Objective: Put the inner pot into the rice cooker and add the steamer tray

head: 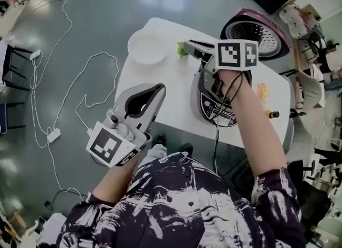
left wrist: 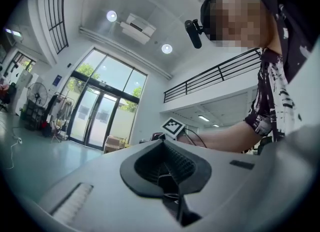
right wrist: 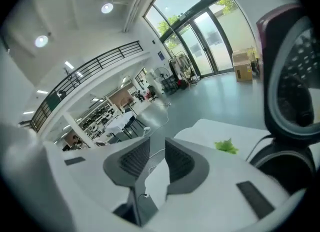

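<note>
1. The rice cooker (head: 211, 105) sits near the right edge of the worktop (head: 176, 89). Its lid (head: 256, 30) stands open behind it.
2. I cannot tell if the inner pot is inside. The person's arm covers the hole in the head view, and the hole looks dark in the right gripper view.
3. A white round dish (head: 148, 46) sits at the far left corner of the worktop. I think this may be the steamer tray. A green leaf (head: 182, 49) lies just beside it.
4. The right gripper (head: 188, 48) hangs in the air above the worktop, between the cooker and the dish. Its jaws are a little bit apart, and nothing is between them.
5. The left gripper (head: 159, 87) is by the near left edge. Its jaws are closed together and hold nothing.
6. What could go wrong:
   - The dish is close to the corner. A push from the side could slide it off the worktop.
   - The gap in the right gripper is small. If it does not open more, it may bump the rim and not grab it.
   - The dish looks smooth, so it could slip from a thin pinch.
   - A black wire hangs from the right gripper over the cooker. It could catch on it.
   - A bump on the open lid could make it fall shut.
</note>
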Motion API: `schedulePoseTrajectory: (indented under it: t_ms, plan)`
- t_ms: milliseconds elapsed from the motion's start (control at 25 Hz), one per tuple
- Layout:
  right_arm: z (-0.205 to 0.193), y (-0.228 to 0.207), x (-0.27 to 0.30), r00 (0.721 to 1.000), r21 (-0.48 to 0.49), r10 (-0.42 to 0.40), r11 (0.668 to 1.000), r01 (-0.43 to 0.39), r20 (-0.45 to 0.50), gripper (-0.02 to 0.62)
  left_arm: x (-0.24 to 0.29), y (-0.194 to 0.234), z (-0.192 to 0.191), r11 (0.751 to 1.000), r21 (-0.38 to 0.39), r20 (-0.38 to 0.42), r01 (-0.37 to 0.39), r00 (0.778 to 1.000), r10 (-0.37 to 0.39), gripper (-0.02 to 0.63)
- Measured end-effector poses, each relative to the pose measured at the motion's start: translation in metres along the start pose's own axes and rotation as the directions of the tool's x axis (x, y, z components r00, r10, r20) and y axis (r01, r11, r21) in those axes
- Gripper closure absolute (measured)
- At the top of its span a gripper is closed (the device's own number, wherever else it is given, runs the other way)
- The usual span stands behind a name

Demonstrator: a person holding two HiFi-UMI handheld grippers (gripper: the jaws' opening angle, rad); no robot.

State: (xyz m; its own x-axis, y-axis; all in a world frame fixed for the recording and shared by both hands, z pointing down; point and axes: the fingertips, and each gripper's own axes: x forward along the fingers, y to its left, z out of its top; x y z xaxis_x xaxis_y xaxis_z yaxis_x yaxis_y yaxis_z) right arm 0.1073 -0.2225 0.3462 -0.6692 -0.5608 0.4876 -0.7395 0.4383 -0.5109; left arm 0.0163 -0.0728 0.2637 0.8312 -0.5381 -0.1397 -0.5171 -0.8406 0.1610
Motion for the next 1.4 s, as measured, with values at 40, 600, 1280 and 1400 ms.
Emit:
schedulePoseTrajectory:
  t_ms: [40, 600, 1280, 1400]
  plan:
    - [-0.002, 0.000, 0.023, 1.000, 0.014, -0.014, 1.000, 0.014, -0.012, 0.499, -0.008, 0.003, 0.000, 1.000, -0.003, -0.001, -0.022, 1.000, 0.022, 0.601]
    - [-0.153, -0.160, 0.198, 0.860, 0.398, -0.370, 0.773, 0.494, -0.350, 0.479, -0.120, 0.062, -0.022, 0.958, -0.083, -0.050, -0.276, 0.961, 0.272, 0.601]
    - [-0.177, -0.188, 0.229, 0.803, 0.484, -0.435, 0.642, 0.594, -0.408, 0.529, -0.176, 0.100, -0.029, 0.912, -0.089, -0.082, -0.400, 0.916, 0.394, 0.601]
    - [-0.182, -0.194, 0.231, 0.786, 0.431, -0.440, 0.665, 0.610, -0.434, 0.581, -0.172, 0.106, -0.033, 0.917, -0.082, -0.082, -0.390, 0.920, 0.384, 0.601]
